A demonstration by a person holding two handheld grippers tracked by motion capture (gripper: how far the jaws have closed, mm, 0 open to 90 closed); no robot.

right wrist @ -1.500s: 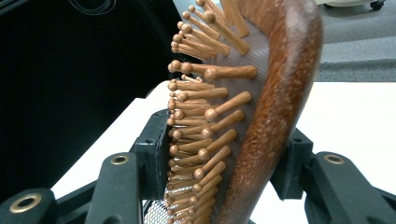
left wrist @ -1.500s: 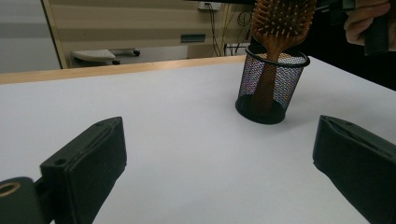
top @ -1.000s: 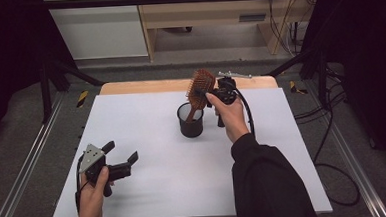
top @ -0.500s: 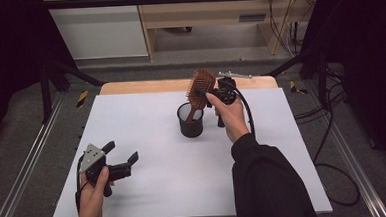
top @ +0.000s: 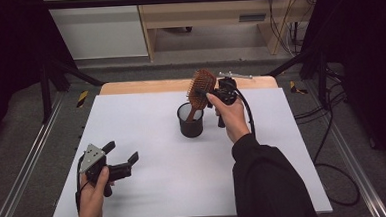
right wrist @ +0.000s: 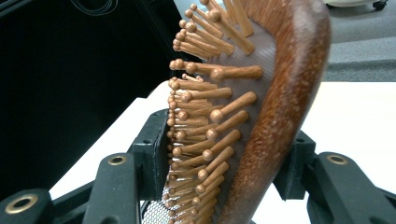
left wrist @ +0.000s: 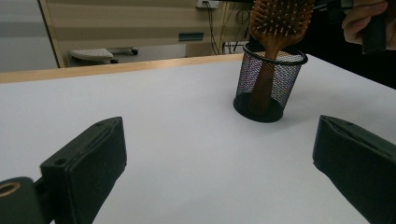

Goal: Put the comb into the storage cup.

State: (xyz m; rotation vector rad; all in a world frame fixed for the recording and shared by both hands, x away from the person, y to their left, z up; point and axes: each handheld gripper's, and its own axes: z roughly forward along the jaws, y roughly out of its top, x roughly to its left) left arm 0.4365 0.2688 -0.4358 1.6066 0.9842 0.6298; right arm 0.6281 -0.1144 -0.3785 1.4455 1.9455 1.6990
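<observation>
High view: right claw (top: pixel 206 94) clamped on hairbrush (top: pixel 200 86), handle down in mesh cup (top: pixel 190 120). Left claw (top: pixel 121 156) spread apart above tabletop (top: pixel 147 141), holding nothing.

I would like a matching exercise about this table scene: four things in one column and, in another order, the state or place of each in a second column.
Things:
1. hairbrush
2. mesh cup
3. left gripper
4. right gripper

States or places:
a. open, holding nothing, near the front left of the table
b. black, standing upright on the white surface
c. wooden, handle down inside the cup, head sticking out above the rim
d. shut on the head of the brush, one jaw against the bristles and one against the back

Pairs: 1-c, 2-b, 3-a, 4-d
</observation>
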